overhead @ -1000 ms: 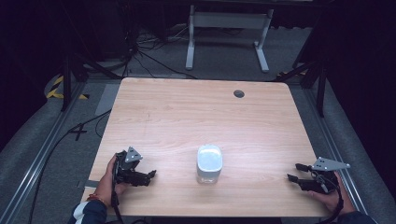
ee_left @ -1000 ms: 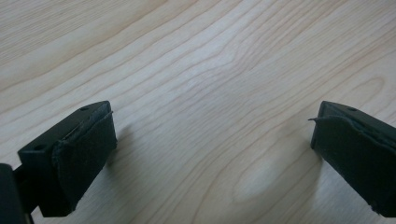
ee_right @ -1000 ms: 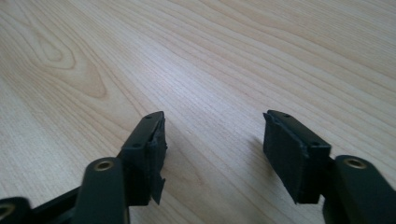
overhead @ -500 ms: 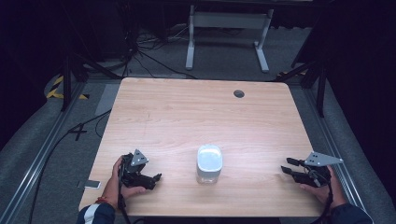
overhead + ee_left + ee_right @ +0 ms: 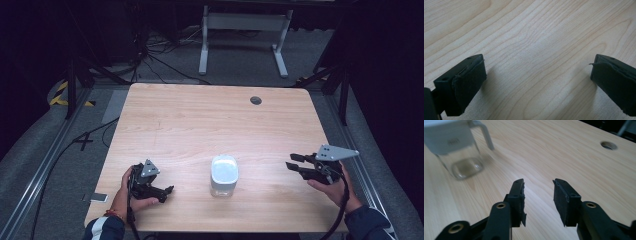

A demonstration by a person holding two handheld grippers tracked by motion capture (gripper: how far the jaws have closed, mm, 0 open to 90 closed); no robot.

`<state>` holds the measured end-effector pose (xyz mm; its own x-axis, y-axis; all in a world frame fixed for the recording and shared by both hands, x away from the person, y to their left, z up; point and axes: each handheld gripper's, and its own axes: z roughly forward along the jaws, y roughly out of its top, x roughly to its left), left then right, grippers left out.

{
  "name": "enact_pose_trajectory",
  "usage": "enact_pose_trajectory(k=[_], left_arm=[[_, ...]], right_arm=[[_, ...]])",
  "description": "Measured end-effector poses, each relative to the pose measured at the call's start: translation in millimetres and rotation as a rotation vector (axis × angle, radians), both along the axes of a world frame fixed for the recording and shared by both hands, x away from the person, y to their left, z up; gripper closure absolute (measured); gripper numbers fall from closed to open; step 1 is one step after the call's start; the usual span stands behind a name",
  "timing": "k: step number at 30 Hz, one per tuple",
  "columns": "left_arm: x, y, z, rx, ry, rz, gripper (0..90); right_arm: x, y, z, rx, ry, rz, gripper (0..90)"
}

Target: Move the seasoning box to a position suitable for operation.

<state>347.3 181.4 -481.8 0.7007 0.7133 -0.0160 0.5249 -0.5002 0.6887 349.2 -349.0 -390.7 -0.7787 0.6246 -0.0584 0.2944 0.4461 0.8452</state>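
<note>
Holding a gripper in each hand, I had both low over the near part of the pale wooden surface (image 5: 210,120), with a clear container (image 5: 224,175) standing between them. My left gripper (image 5: 161,191) sat at the near left, close to the front edge, its grey three-cornered plate on top and its jaws pointing right toward the container but well short of it. In the left gripper view its two black padded jaws stood spread wide, one at each side of the picture, with only bare wood grain between them and their shadows falling on the wood just beneath. My left hand (image 5: 131,192) wrapped the body of that gripper, and a dark sleeve with a white stripe showed at the wrist.

My right gripper (image 5: 295,166) was at the near right, jaws aimed left toward the container and apart from it. In the right gripper view (image 5: 537,200) the jaws were parted by a moderate gap, nothing between them, the pads facing each other over the wood. My right hand (image 5: 334,184) gripped it from behind, the cable trailing down toward me.

The container was a clear-walled jar with a white lid, upright near the middle of the front half of the surface. From the right gripper view (image 5: 456,147) it appeared at upper left, blurred, with a white handle-like part on the lid. A round hole (image 5: 256,100) sat near the far right edge of the surface.
</note>
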Motion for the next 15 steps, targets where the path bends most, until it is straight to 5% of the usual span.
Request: enact_pose_trajectory(k=[7,15], left_arm=[[-0.7,-0.3,-0.1,-0.003,0.001,0.007,0.4],[-0.7,-0.3,-0.1,-0.003,0.001,0.008,0.4]], right_arm=[[23.2,60.0,20.8,0.013,-0.011,0.133,82.4],[36.2,110.2,23.1,0.006,-0.002,0.244,89.2]])
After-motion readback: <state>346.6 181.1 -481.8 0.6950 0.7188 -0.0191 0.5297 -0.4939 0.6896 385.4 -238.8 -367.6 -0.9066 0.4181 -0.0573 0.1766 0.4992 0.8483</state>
